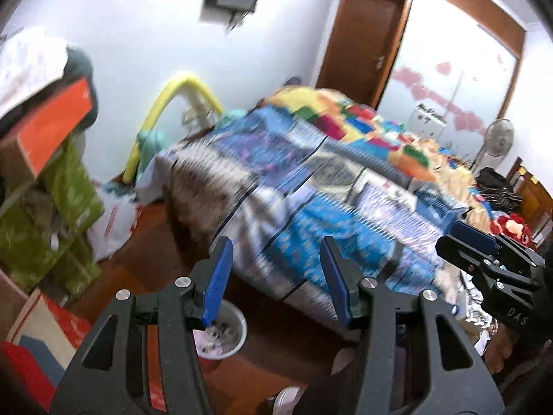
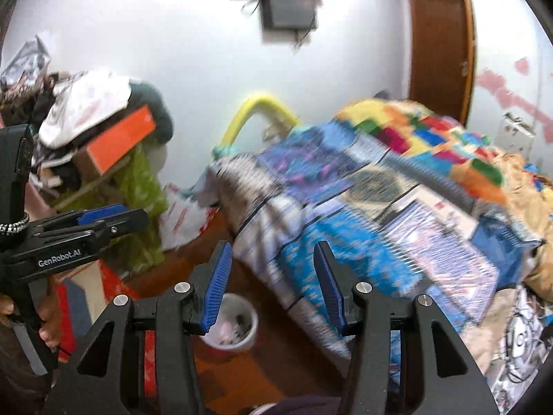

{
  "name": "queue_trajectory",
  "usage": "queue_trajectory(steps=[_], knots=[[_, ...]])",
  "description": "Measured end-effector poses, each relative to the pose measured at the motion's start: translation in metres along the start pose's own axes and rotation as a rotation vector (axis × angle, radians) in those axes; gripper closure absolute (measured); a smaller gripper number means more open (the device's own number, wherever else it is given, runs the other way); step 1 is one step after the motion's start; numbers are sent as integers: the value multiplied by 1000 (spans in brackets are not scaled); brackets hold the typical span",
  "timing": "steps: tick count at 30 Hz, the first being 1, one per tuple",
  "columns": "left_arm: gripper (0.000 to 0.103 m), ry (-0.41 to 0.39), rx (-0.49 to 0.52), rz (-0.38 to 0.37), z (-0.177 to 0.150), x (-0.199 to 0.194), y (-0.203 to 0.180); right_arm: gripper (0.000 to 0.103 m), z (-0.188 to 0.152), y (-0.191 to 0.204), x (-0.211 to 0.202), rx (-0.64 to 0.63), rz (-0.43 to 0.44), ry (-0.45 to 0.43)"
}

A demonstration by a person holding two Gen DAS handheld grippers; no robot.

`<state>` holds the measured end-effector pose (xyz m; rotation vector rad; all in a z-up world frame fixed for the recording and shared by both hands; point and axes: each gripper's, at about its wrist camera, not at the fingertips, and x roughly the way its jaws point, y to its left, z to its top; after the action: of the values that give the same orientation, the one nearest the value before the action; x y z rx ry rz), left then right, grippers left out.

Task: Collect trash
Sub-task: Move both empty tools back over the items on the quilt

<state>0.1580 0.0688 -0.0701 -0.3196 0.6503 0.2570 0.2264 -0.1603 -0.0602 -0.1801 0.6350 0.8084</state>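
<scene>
Both views are motion-blurred. My left gripper (image 1: 276, 276) is open and empty, held above the wooden floor at the foot of a bed. My right gripper (image 2: 271, 280) is open and empty too; it also shows at the right edge of the left wrist view (image 1: 484, 245). The left gripper shows at the left of the right wrist view (image 2: 103, 221). A white bin (image 1: 224, 335) with scraps inside stands on the floor just under the left finger; it also shows in the right wrist view (image 2: 231, 325). No single piece of trash can be told apart.
A bed with a blue patterned cover (image 1: 328, 200) and a colourful quilt (image 1: 363, 117) fills the middle. Piled clutter with an orange box (image 1: 55, 124), green bags (image 1: 69, 193) and a white plastic bag (image 1: 114, 221) stands left. A wooden door (image 1: 366, 34) and a fan (image 1: 497, 138) stand behind.
</scene>
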Motion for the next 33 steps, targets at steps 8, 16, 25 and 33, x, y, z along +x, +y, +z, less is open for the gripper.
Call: queue_trajectory(steps=[8,16,25,33], knots=[[47,-94,86,-75,28,-5,-67,43,8,-56,-59,49,-147,-147],[47,-90,141,-171,56,27,-130,41,7,-127,-85,122,-312,-202],[47,-53,264,-247,82,91,-209,41,8,-194,-88,168,-463,-203],[47,44,344,-310,91,179,-272,28,4,-257,-58,223,-524,-131]])
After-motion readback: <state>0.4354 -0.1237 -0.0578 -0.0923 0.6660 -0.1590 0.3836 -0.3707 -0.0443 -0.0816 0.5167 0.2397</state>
